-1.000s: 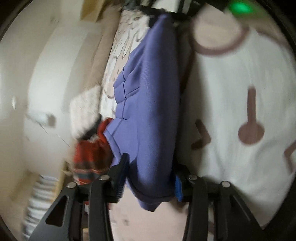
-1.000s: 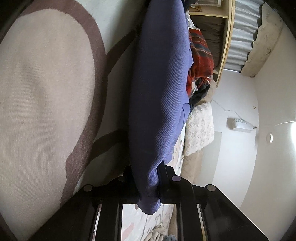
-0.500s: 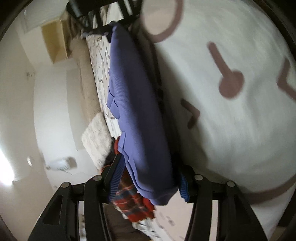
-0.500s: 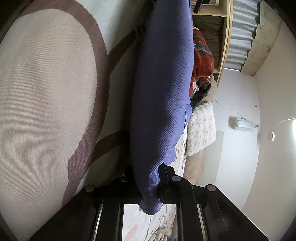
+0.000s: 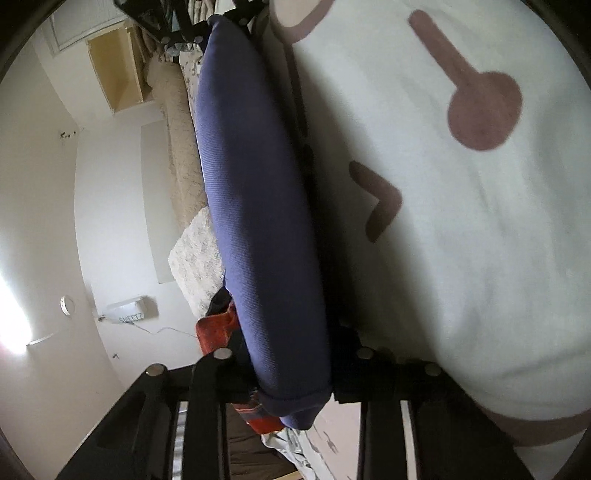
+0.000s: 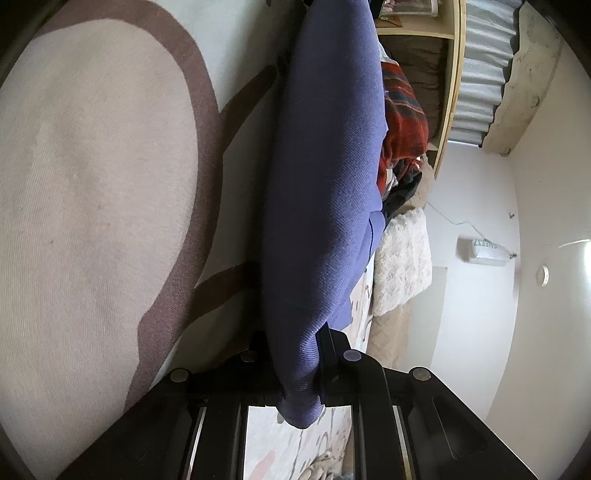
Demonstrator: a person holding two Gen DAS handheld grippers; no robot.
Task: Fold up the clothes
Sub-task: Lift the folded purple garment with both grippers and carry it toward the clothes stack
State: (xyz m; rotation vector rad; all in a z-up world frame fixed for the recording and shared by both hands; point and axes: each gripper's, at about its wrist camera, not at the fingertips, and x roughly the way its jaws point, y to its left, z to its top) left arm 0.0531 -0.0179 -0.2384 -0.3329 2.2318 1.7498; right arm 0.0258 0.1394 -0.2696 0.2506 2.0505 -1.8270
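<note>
A purple-blue knit garment (image 5: 258,206) hangs stretched between my two grippers above a cream bedspread with brown shapes (image 5: 461,221). My left gripper (image 5: 291,384) is shut on one end of the garment, which bulges between its jaws. My right gripper (image 6: 299,373) is shut on the other end (image 6: 325,184). The right gripper also shows at the top of the left wrist view (image 5: 192,29). The fingertips are hidden by the cloth.
A red plaid garment (image 6: 402,107) and a dark one lie in a pile beyond the purple one, next to a fluffy cream pillow (image 6: 402,258). A wooden shelf (image 6: 450,74) and white walls stand behind the bed.
My left gripper has rotated and moved nearer the bedspread. The garment now hangs straighter and tauter between both grippers. The right gripper has barely moved.
</note>
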